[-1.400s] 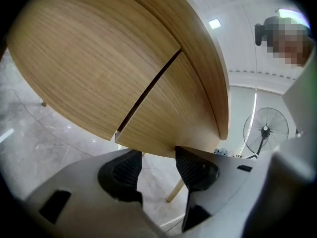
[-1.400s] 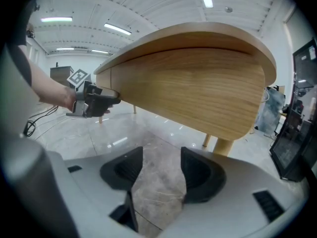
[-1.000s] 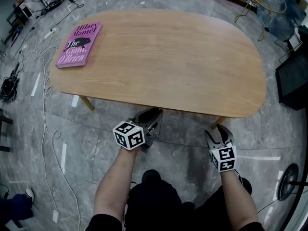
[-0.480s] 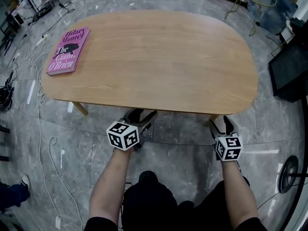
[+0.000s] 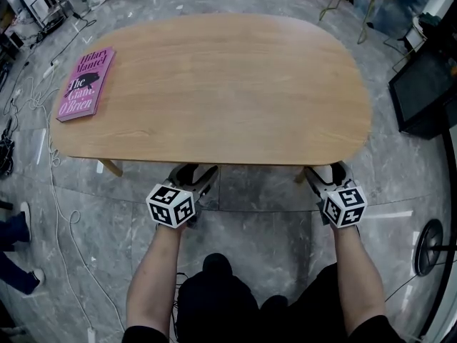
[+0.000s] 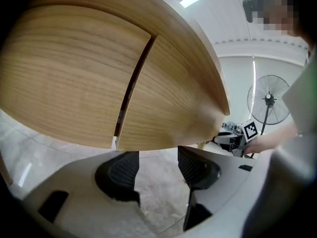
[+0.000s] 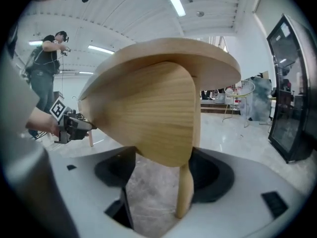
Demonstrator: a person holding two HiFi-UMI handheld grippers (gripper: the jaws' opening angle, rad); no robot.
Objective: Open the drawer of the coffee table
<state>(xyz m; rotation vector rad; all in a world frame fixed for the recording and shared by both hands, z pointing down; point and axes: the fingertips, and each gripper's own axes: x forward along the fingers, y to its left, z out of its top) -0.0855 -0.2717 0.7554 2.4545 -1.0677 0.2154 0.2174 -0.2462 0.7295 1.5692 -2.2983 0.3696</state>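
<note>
— What's in front of you?
— Your coffee table (image 5: pixel 228 84): a rounded top of light wood. One pink book (image 5: pixel 86 83) lies flat near its far left end.
— And what's under your table?
— A grey marbled floor (image 5: pixel 264 224). White cables (image 5: pixel 50 156) trail across it on your left.

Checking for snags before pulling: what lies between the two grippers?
Head view shows bare grey floor from the left gripper on, then a table leg peeking out just before the right gripper.
</note>
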